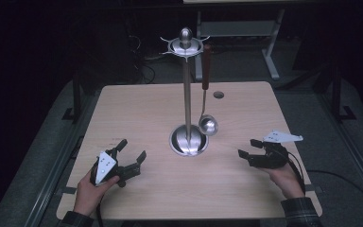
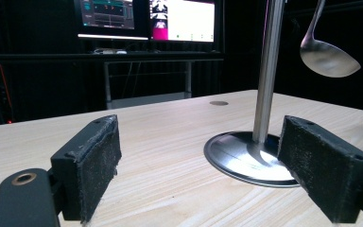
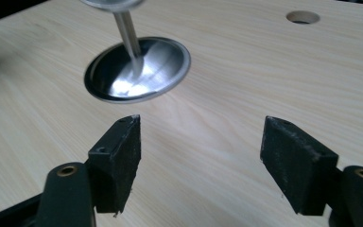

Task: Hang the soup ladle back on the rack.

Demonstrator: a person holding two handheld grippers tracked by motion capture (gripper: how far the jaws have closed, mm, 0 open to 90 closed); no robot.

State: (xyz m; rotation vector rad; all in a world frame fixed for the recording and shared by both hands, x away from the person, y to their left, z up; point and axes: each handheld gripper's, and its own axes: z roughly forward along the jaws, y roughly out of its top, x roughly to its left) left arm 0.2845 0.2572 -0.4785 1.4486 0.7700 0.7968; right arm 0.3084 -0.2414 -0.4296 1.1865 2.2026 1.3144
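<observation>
From the high view, I judge that the work in hand is the ladle [image 1: 207,124] on the utensil stand [image 1: 187,94]: it hangs by its dark handle from the ring at the top of the pole, its bowl low beside the pole and just above the round base, and neither of my grippers has hold of anything. My left gripper [image 1: 131,152] rests low near the front left of the table [image 1: 137,109], my hand wrapped round its body, jaws spread wide and aimed toward the base. My right gripper [image 1: 247,147] sits at the front right, jaws also apart, pointing leftward at the stand, my forearm coming in from the bottom edge. In the left gripper view, the two black pads [image 2: 97,165] stand far apart with bare table between them; the stand's pole [image 2: 268,71] rises just ahead on its base, and the ladle's bowl [image 2: 328,57] hangs up at the right, clear of the table. In the right gripper view, my jaws are wide with nothing between them, tilted down toward the wood; the base [image 3: 137,70] lies ahead and to the left, well apart from the pads. Next, I reckon, one gripper must rise to the ladle's handle, close on it squarely, and lift it up off its hook without swinging the bowl against the pole.
</observation>
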